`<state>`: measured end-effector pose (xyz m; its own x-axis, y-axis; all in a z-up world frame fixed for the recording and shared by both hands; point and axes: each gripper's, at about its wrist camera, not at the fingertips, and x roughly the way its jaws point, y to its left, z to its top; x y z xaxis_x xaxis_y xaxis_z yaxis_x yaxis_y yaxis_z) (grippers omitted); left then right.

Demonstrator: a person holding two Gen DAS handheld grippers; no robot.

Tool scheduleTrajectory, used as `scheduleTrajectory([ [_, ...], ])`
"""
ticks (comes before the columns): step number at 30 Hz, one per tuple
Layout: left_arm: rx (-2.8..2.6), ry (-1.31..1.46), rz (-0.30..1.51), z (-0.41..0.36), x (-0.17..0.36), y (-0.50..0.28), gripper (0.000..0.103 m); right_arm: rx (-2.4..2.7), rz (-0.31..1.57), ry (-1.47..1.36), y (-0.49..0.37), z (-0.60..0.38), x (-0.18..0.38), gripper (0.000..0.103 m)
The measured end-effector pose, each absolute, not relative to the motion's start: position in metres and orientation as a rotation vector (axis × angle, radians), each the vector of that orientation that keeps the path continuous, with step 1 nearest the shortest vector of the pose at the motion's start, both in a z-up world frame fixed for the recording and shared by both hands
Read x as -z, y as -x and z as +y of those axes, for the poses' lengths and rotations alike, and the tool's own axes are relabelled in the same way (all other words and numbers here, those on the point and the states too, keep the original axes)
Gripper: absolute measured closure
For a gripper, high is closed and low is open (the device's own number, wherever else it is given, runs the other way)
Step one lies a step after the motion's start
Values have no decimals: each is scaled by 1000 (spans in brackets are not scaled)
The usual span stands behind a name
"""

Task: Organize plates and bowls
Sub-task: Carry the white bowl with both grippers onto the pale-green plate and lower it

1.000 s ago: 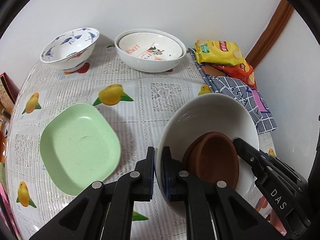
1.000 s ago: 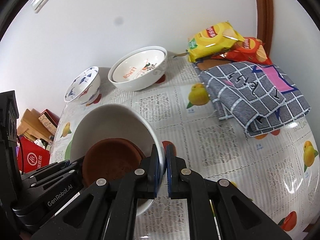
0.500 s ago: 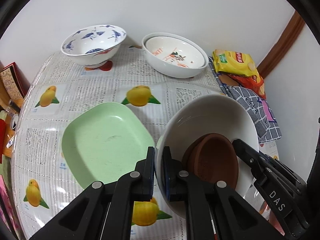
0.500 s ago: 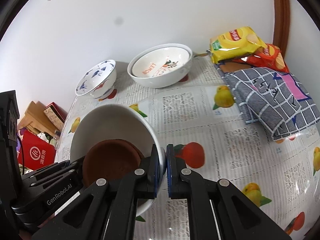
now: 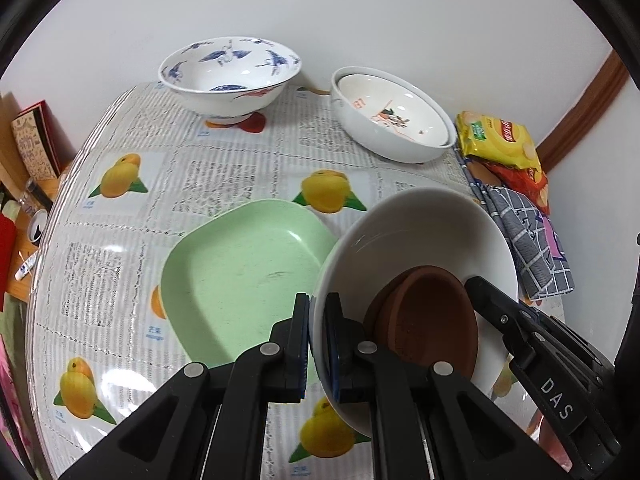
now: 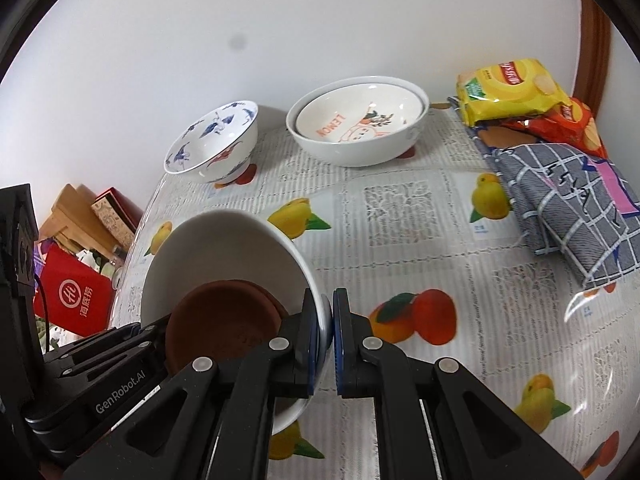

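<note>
Both claws are clamped on the rim of the same white bowl (image 5: 420, 236), which is held tilted above the table (image 5: 224, 176). The left gripper (image 5: 318, 344) pinches the bowl's left edge, one finger outside the wall and one inside; the right gripper (image 6: 326, 340) pinches the opposite edge the same way, with the rim squeezed between its blue pads (image 6: 340, 344). Inside the bowl, just right of the left claw and just left of the right one, sits a brown dish (image 5: 428, 316), leaning against the bowl's lower wall. A pale green plate (image 5: 240, 276) lies flat on the tablecloth directly ahead and to the left of the left claw, its near right corner hidden under the bowl. Farther ahead, near the wall, a blue-patterned bowl (image 5: 230, 76) stands upright, and to its right a white bowl with an orange-printed bowl nested in it (image 5: 394, 120). Ahead and to the right of the right claw lie a folded grey checked cloth (image 6: 572, 200) and, beyond it, yellow and red snack bags (image 6: 512, 92) stacked by the wall.
</note>
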<state>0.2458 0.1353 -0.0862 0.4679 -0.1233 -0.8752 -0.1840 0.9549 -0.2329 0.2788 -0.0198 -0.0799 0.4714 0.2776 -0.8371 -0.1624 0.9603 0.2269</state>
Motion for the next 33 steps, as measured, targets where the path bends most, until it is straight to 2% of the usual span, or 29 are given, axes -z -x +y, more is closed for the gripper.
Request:
scheduleTrajectory([
  [18,-102,366,1102,187,106,-242,95,-331,1084,-72,-290,35,99,96],
  [33,-127,354,1147,202,131,-254,93,-348,1144,-59,-304,52,140,96],
])
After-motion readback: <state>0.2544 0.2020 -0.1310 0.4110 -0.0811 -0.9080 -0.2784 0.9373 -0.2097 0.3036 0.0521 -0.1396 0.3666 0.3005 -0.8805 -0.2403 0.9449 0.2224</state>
